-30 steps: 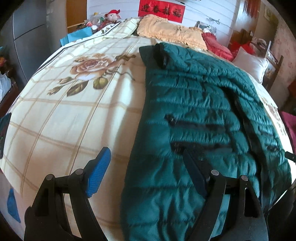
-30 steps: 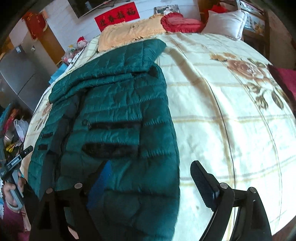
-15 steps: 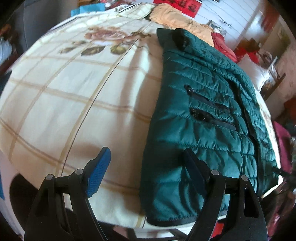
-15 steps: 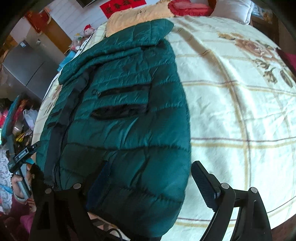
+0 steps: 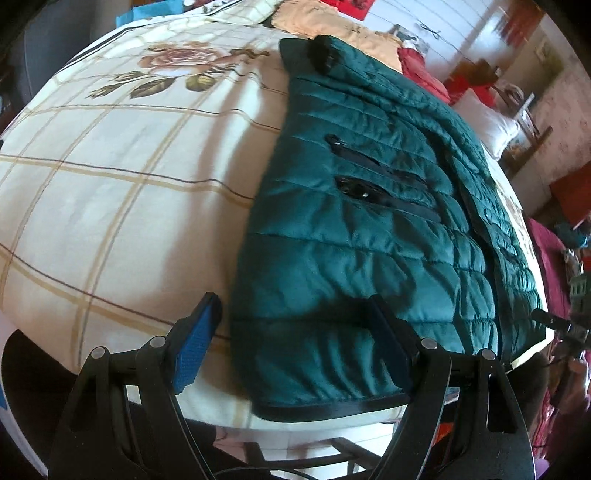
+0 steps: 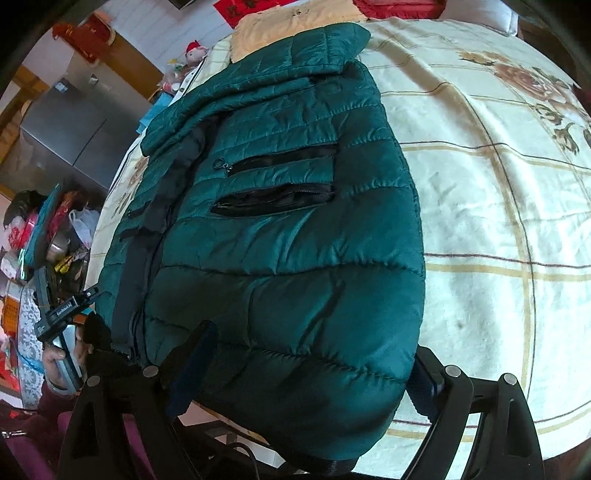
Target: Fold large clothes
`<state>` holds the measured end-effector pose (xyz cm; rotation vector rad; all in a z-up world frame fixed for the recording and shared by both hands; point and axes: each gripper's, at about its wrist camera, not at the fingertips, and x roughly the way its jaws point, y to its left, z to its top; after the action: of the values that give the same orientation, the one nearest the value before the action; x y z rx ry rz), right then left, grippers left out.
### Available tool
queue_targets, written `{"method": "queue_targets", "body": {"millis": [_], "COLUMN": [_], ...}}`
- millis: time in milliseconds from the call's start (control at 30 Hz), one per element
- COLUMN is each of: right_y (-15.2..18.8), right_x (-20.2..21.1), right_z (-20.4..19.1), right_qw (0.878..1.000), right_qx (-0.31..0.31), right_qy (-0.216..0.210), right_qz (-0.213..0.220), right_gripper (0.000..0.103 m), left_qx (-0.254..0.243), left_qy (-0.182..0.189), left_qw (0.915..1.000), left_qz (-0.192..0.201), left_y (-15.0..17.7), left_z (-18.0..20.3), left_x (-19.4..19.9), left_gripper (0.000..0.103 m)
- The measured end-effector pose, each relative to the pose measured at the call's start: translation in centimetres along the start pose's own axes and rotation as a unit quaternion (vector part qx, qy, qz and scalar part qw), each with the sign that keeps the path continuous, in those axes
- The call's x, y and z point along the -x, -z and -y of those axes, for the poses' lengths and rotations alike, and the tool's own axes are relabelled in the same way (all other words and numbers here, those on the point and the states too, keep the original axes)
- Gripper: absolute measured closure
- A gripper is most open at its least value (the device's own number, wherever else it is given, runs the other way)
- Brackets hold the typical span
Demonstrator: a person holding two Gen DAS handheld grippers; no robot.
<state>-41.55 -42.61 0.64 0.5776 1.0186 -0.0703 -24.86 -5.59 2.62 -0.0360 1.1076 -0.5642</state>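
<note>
A dark green quilted jacket [image 5: 369, 221] lies lengthwise on the bed, hem at the near edge, collar far away; it also shows in the right wrist view [image 6: 280, 229]. Two black pocket zips cross its front. My left gripper [image 5: 295, 354] is open, its fingers straddling the jacket's left hem corner just above the cloth. My right gripper [image 6: 314, 369] is open, its fingers straddling the hem's right corner, which bulges between them. Neither holds anything.
The bed sheet [image 5: 110, 184] is cream with brown checks and rose prints [image 6: 532, 77]. A yellow blanket [image 6: 295, 18], red cushion [image 5: 421, 70] and white pillow [image 5: 487, 125] lie at the head. A grey cabinet [image 6: 66, 129] and clutter stand at the left.
Both grippers have pulled back toward the bed's near edge and come down over the jacket's hem corners. Both stay open. The jacket has not moved.
</note>
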Motion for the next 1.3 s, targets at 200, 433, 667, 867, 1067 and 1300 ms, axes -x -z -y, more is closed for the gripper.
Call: {"method": "queue_targets", "body": {"millis": [200, 433, 667, 867, 1067, 1300], "right_y": [0.1, 0.7, -0.1, -2.0, -4.5, -8.2], "right_x": [0.0, 0.4, 1.4, 3.4, 5.0, 6.1], "right_z": [0.2, 0.3, -0.1, -0.6, -1.6, -2.7], "right_qw": [1.0, 0.999, 0.997, 0.992, 0.987, 0.983], "right_qx": [-0.002, 0.007, 0.025, 0.025, 0.03, 0.042], "right_qy": [-0.02, -0.047, -0.047, -0.079, -0.098, -0.089], "right_qz": [0.006, 0.005, 0.054, 0.09, 0.123, 0.158], "right_gripper": [0.012, 0.033, 0.078, 0.08, 0.08, 0.08], "left_qx": [-0.017, -0.035, -0.054, -0.068, -0.069, -0.059], "left_qy": [-0.004, -0.013, -0.016, -0.002, 0.004, 0.006], "left_qw": [0.9998, 0.9993, 0.9984, 0.9974, 0.9958, 0.9914], "left_qz": [0.0, -0.009, 0.001, 0.025, 0.06, 0.117], "left_y": [0.1, 0.3, 0.1, -1.0, -2.3, -6.0], "left_z": [0.9, 1.5, 1.9, 2.2, 2.7, 3.1], "left_x": [-0.4, -0.5, 0.4, 2.4, 4.0, 6.1], "left_gripper": [0.022, 0.022, 0.076, 0.09, 0.092, 0.092]}}
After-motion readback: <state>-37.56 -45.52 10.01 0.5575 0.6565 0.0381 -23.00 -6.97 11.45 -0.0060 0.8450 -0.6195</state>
